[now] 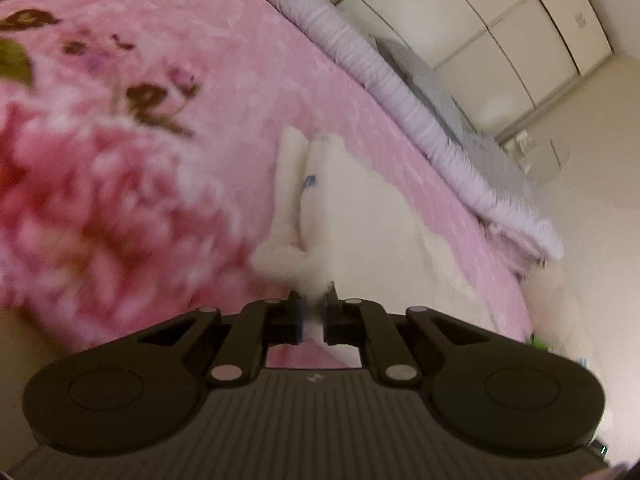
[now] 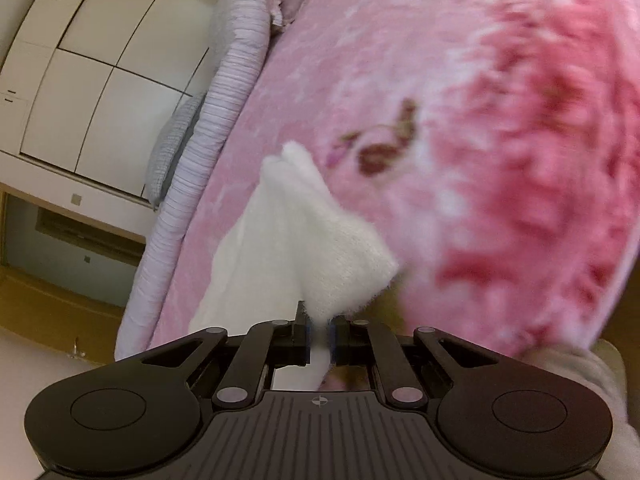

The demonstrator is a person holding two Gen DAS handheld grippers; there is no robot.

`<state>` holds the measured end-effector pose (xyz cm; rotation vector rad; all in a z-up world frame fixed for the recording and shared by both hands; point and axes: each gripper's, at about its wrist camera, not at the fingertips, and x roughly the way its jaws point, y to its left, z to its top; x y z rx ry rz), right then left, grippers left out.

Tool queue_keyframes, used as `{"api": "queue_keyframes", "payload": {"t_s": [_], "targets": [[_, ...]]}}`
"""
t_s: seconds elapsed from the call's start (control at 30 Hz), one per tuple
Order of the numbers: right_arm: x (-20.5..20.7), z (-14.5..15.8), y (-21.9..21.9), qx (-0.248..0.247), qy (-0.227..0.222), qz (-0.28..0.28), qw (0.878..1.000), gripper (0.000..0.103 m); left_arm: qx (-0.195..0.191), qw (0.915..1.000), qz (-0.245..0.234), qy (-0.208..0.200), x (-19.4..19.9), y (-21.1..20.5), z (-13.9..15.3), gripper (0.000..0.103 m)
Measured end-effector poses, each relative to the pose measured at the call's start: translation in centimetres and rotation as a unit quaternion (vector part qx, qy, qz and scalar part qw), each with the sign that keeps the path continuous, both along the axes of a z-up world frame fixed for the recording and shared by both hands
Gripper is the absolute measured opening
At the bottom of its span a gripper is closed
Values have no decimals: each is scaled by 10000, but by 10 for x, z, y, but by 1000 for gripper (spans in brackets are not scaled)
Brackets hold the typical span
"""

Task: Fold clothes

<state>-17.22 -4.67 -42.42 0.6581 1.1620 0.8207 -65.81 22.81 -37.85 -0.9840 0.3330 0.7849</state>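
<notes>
Tongs, left (image 1: 314, 312) and right (image 2: 320, 336), each pinch an edge of the white garment (image 2: 304, 240). Pink bedspread (image 1: 220, 60) lies bare beyond, bordered by a lilac quilt roll (image 1: 360, 52).

A plush pink bedspread with large red blossoms (image 1: 168, 128) covers the bed, edged by a ribbed lilac quilt roll (image 1: 384, 92). A grey pillow (image 2: 172, 148) lies beside it. Cream panelled wardrobe doors (image 2: 100, 80) stand beyond, over pale flooring (image 1: 592, 184).

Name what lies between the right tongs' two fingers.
White knit garment, pinched between the right tongs, shown in the right wrist view.
</notes>
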Motion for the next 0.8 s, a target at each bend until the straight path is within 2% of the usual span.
{"api": "queue_keyframes", "payload": {"t_s": [0.17,0.2,0.23,0.33,0.5,0.57,0.67,0.73,0.8], "targets": [[-2,-2,-10,30,91,-3,10000,9,-19,9993,-206,319,-14,-24,5,10],[-2,-2,-10,46,135,-18,9999,14,45,9987,-232,451,-13,-25,11,12],[-2,-1,-10,96,166,-24,9998,22,133,9977,-269,611,-11,-26,18,12],[0,1,-12,125,185,-108,9997,29,428,9935,-390,975,-6,-36,35,10],[4,-8,-16,242,406,-287,9985,31,1092,9838,-507,1326,1,-49,62,9],[6,-11,-15,302,487,-359,9977,31,1246,9834,-559,1197,4,-47,71,9],[7,-12,-14,356,468,-400,9975,31,1251,9841,-744,1020,16,-36,68,9],[7,-11,-13,405,427,-449,9973,31,1107,9851,-914,950,28,-26,56,9],[6,-9,-11,388,333,-485,9975,31,922,9837,-1023,1154,44,-17,39,10]]}}
